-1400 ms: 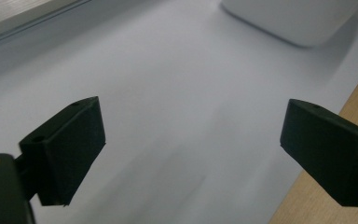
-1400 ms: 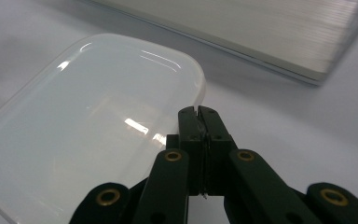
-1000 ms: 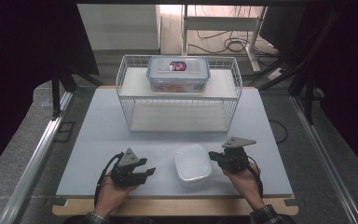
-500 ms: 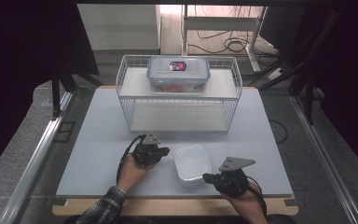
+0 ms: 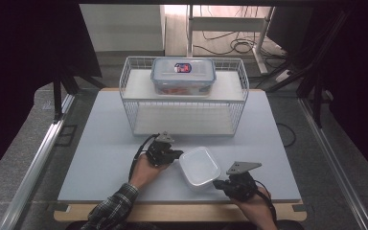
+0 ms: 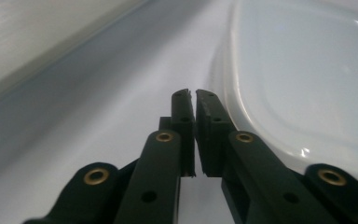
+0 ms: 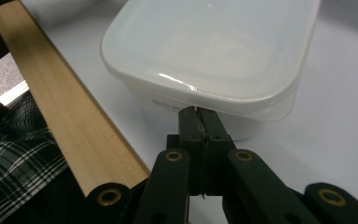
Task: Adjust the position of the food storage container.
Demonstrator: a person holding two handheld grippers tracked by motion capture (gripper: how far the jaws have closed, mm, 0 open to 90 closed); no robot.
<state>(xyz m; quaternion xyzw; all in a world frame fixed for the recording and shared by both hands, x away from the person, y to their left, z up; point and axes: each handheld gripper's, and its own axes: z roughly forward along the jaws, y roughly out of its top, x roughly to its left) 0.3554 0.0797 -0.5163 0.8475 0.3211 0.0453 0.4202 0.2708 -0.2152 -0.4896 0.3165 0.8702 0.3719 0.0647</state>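
Observation:
A white lidded plastic container [image 5: 200,167] lies on the grey table top near the front. My left gripper [image 5: 175,155] sits at its left edge with the jaws shut and nothing between them. In the left gripper view the tips [image 6: 191,94] rest just beside the container's rounded lid [image 6: 307,79]. My right gripper [image 5: 219,184] is at the container's near right corner, jaws shut. In the right gripper view its tips [image 7: 199,112] press against the container's side wall [image 7: 168,105] just under the lid rim.
A white wire basket rack [image 5: 134,103] stands at the back middle of the table, with a clear lidded box [image 5: 183,75] of food on its top shelf. The wooden front edge [image 7: 70,121] runs close behind my right gripper, beside a plaid sleeve [image 7: 14,140].
My left gripper has moved forward and right up to the container's left edge. My right gripper has dropped back toward the front edge, to the container's near right corner.

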